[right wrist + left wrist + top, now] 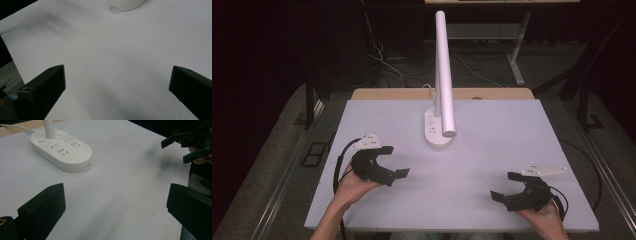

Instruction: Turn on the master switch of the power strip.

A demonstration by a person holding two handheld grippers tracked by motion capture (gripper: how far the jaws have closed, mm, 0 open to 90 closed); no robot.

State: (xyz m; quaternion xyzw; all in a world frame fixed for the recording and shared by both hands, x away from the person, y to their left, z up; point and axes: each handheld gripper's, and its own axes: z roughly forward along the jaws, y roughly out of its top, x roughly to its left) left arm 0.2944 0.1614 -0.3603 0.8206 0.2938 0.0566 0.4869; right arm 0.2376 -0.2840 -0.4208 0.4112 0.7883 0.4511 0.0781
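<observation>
Holding a hand-held gripper in each hand, I have both low over the white counter [492, 150], and both have their jaws spread wide apart with nothing between them. My left hand-held gripper [394, 161] sits to the near left of the lamp base [437, 131], well apart from it, its jaws pointing across toward the right side. My right hand-held gripper [507, 186] sits to the near right of that base, farther off, jaws pointing back toward the left.

The lamp base is a white oval block with socket holes on top, standing near the far middle of the counter. A white tube [443, 70] rises from it and leans toward me. A white cord [15, 127] runs from the far end of the base.

In the left gripper view, the base [62, 151] lies ahead on the left and my other hand-held gripper [186, 150] shows at the far right, also agape. In the right gripper view, just the edge of the base [125, 5] shows at the top.
</observation>
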